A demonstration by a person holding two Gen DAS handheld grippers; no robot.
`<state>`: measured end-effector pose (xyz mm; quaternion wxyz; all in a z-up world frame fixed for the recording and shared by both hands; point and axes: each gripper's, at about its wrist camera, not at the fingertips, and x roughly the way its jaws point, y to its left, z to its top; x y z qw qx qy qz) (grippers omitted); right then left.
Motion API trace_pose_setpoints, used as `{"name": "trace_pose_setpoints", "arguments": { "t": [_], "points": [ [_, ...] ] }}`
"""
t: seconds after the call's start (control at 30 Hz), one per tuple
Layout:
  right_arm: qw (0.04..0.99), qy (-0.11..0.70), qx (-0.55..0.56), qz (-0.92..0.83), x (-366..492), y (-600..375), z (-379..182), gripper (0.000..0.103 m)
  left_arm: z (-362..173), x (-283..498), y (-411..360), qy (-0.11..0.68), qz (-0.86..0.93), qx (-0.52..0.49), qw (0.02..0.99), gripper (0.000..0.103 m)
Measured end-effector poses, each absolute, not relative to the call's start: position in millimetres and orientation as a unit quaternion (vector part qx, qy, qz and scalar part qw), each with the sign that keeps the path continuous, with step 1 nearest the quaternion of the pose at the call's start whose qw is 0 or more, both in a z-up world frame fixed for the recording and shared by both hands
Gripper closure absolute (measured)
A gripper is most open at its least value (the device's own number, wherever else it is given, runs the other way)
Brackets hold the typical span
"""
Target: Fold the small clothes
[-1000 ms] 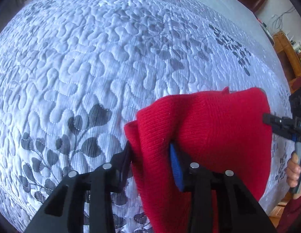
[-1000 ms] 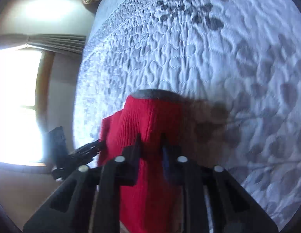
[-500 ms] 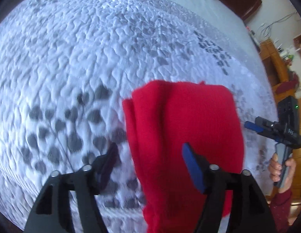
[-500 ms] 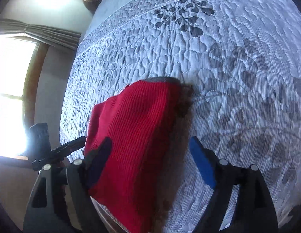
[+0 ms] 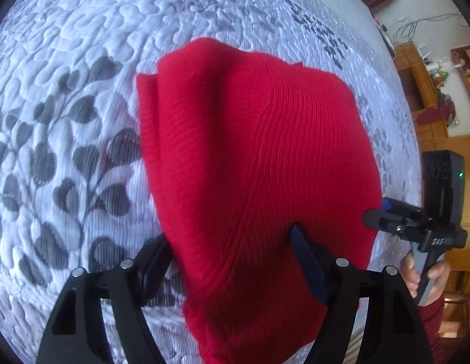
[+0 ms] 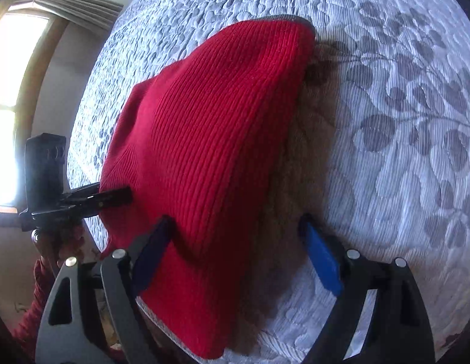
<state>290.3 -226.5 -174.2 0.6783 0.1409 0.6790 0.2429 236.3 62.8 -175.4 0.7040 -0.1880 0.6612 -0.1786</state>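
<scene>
A red ribbed knit garment lies folded on the white quilted bedspread, with its near end over the bed's edge. My left gripper is open, its fingers wide apart on either side of the garment's near end. My right gripper is open too, straddling the garment at its near edge. Each gripper shows in the other's view: the right one at the garment's right side, the left one at its left side.
The bedspread has grey leaf patterns. Wooden furniture stands beyond the bed on the right of the left wrist view. A bright window with a curtain is at the left of the right wrist view.
Both grippers were shut on the red garment one second ago; they let go and opened. Since then both have moved closer in over the garment's near end.
</scene>
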Motion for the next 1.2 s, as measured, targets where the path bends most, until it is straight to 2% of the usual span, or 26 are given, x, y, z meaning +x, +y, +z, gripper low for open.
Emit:
{"name": "trace_pose_setpoints", "arguments": {
  "t": [0.23,0.3,0.33,0.4,0.43,0.47,0.57,0.67,0.87,1.07,1.2],
  "points": [
    [0.667,0.675,0.186,0.254,310.6,-226.6,-186.2,0.018,-190.4,261.0,72.4,0.645,-0.207,-0.27,0.684,0.027],
    [0.67,0.67,0.187,0.261,303.9,-230.3,-184.4,0.018,-188.9,257.6,63.9,0.637,-0.225,-0.252,0.693,0.033],
    [0.671,0.665,0.185,0.269,300.9,-229.6,-183.7,0.022,-188.3,255.2,59.2,0.634,-0.229,-0.241,0.698,0.038],
    [0.668,0.661,0.192,0.282,296.3,-228.2,-185.7,0.036,-187.7,252.1,56.4,0.629,-0.232,-0.238,0.703,0.055],
    [0.655,0.664,0.213,0.29,293.8,-228.7,-190.4,0.045,-190.4,251.6,58.5,0.629,-0.236,-0.267,0.691,0.067],
    [0.657,0.659,0.224,0.289,291.2,-232.3,-190.8,0.051,-193.6,251.5,60.1,0.628,-0.24,-0.296,0.679,0.072],
    [0.654,0.647,0.263,0.29,284.5,-250.3,-185.1,0.064,-182.9,245.5,52.9,0.618,-0.231,-0.292,0.692,0.074],
    [0.667,0.644,0.25,0.279,272.8,-264.7,-169.1,0.067,-161.0,234.9,32.3,0.608,-0.246,-0.282,0.7,0.074],
    [0.69,0.636,0.235,0.251,254.0,-325.4,-129.3,0.069,-123.6,225.5,-33.0,0.6,-0.277,-0.24,0.711,0.075],
    [0.729,0.613,0.211,0.222,271.8,-380.2,-91.9,0.069,-97.3,258.6,-102.5,0.579,-0.304,-0.232,0.72,0.074],
    [0.728,0.615,0.224,0.204,304.1,-421.2,-102.8,0.068,-104.2,287.1,-132.6,0.589,-0.299,-0.222,0.718,0.074]
  ]
}}
